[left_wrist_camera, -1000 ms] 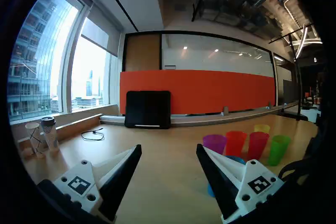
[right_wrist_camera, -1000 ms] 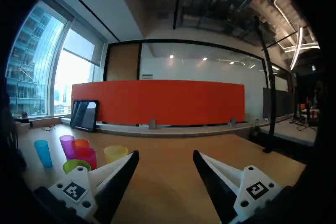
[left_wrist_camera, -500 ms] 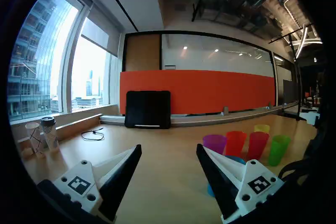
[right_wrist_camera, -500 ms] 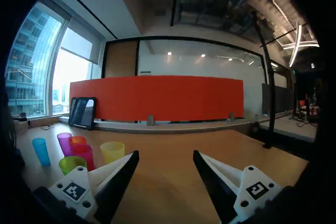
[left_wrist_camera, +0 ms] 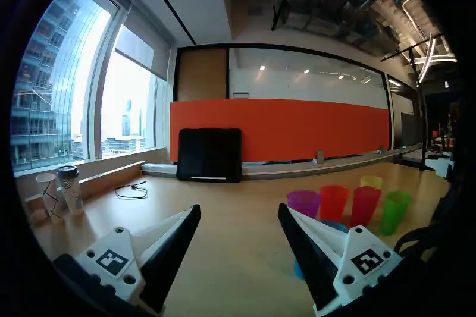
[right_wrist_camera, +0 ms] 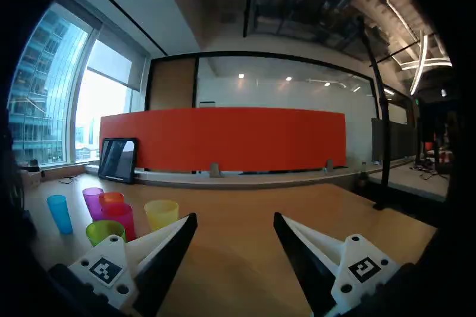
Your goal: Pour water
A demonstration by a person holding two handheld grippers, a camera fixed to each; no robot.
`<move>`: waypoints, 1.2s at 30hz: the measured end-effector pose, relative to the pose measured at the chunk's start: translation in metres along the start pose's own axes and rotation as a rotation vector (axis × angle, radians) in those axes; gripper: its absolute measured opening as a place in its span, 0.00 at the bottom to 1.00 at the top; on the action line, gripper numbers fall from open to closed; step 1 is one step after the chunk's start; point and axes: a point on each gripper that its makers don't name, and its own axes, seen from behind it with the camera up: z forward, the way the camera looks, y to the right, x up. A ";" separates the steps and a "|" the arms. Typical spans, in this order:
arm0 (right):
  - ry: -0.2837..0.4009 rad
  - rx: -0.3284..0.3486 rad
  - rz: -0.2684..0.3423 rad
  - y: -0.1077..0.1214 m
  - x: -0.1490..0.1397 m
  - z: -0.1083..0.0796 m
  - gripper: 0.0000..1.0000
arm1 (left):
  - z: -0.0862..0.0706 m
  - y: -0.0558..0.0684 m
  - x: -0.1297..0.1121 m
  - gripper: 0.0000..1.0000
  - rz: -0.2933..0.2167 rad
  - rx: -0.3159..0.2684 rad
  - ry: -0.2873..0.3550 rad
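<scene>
**Left gripper view.** The left gripper (left_wrist_camera: 238, 207) hovered above the table (left_wrist_camera: 238, 269). Its jaws stood wide open and held nothing; both fingers were clear of every object.

Six cups stood upright in a cluster on the table, right of centre:
- The blue cup (left_wrist_camera: 334, 226) stood nearest and was largely hidden behind the right-hand finger (left_wrist_camera: 309, 245).
- Beyond it stood the purple cup (left_wrist_camera: 304, 203), orange cup (left_wrist_camera: 333, 201), pink cup (left_wrist_camera: 364, 204) and green cup (left_wrist_camera: 394, 211), roughly in a row.
- The yellow cup (left_wrist_camera: 370, 182) stood behind the pink one.

Whether any cup held water could not be determined.

A tablet (left_wrist_camera: 209, 154) leaned at the far table edge in front of the partition (left_wrist_camera: 279, 128). A cable (left_wrist_camera: 131, 191) lay to its left. Two paper cups (left_wrist_camera: 59, 192) stood near the window (left_wrist_camera: 59, 91).

**Right gripper view.** The right gripper (right_wrist_camera: 234, 217) was likewise above the table, jaws wide open and empty. The cluster lay to the left (seen from the other side):
- The green cup (right_wrist_camera: 104, 232) stood just beside the left-hand finger (right_wrist_camera: 169, 251), partly behind it.
- The pink cup (right_wrist_camera: 121, 216) and yellow cup (right_wrist_camera: 161, 214) stood near it.
- The orange cup (right_wrist_camera: 111, 199) and purple cup (right_wrist_camera: 93, 201) stood farther back.
- The blue cup (right_wrist_camera: 59, 213) stood apart at far left.
</scene>
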 end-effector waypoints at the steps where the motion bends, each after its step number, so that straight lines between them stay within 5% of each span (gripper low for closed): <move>1: 0.000 0.000 0.000 0.000 0.000 0.000 1.00 | 0.000 0.000 0.000 0.97 0.000 0.000 0.000; 36: -0.001 0.001 0.001 0.000 -0.001 -0.001 1.00 | 0.000 0.000 0.001 0.97 0.000 0.000 0.000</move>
